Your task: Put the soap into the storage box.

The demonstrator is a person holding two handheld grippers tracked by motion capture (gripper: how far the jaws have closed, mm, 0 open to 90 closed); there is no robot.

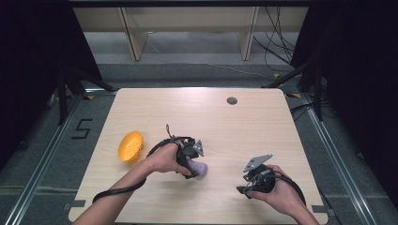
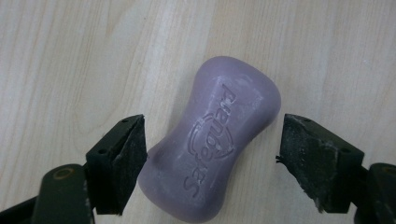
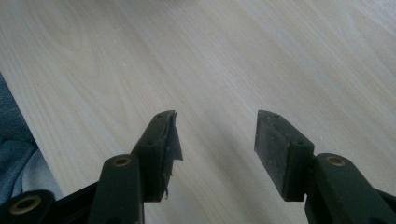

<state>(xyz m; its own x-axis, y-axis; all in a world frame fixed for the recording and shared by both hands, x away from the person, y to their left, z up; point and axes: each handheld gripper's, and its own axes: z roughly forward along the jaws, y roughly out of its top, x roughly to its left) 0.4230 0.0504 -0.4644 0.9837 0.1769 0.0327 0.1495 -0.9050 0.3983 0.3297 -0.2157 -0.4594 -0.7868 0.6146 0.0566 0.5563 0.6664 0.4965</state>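
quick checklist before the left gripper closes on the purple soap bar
1. Jaws of the left gripper open wide enough: ok, they stand apart on either side of the purple soap bar.
2. Soap between the jaws: ok, though it lies at a slant, with one jaw touching or nearly touching its lower end and the other apart from it.
3. Soap lying flat on the table: ok, embossed face up.
4. Right gripper out of the way: ok, open, over bare table to the right.
5. Yellow bowl free to receive: ok, it stands apart near the table's left edge.
6. Pad condition: cannot tell; edges look frayed.
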